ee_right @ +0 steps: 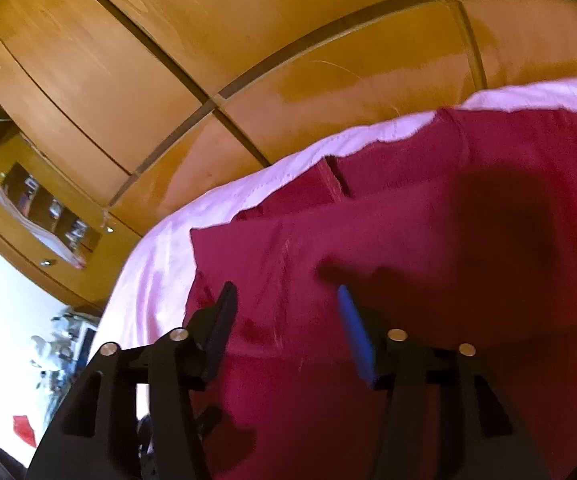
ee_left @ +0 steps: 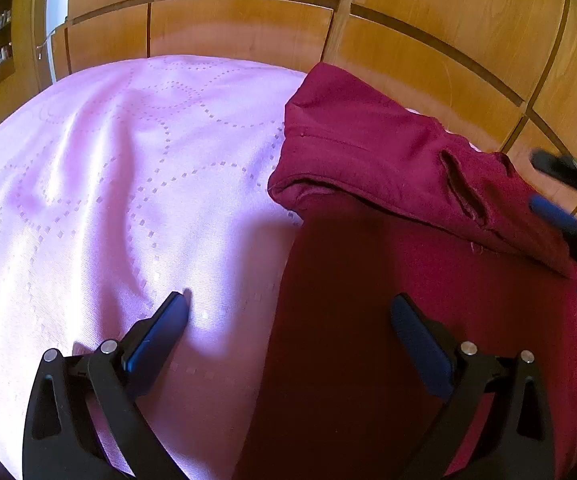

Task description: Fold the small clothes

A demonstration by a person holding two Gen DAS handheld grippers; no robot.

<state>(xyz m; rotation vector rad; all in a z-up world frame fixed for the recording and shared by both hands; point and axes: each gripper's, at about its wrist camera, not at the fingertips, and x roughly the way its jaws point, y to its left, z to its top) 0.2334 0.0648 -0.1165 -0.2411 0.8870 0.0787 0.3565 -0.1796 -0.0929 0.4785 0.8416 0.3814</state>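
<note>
A maroon garment (ee_left: 368, 148) lies on the pink bed cover (ee_left: 108, 200), its far part folded over onto the rest. My left gripper (ee_left: 292, 308) hovers open and wide over the garment's left edge, one finger above the cover, the other above the cloth. Nothing is pinched in it. At the right edge of that view, blurred, my right gripper (ee_left: 556, 196) is beside the folded flap. In the right wrist view the right gripper (ee_right: 286, 300) stands open just above the maroon garment (ee_right: 408, 220), and its pads press on nothing.
A wooden wardrobe (ee_left: 248, 20) rises right behind the bed's far edge, also seen as wood panels (ee_right: 208, 40). A shelf niche with small items (ee_right: 48, 216) is at the left. The pink bed cover (ee_right: 156, 264) ends near the garment.
</note>
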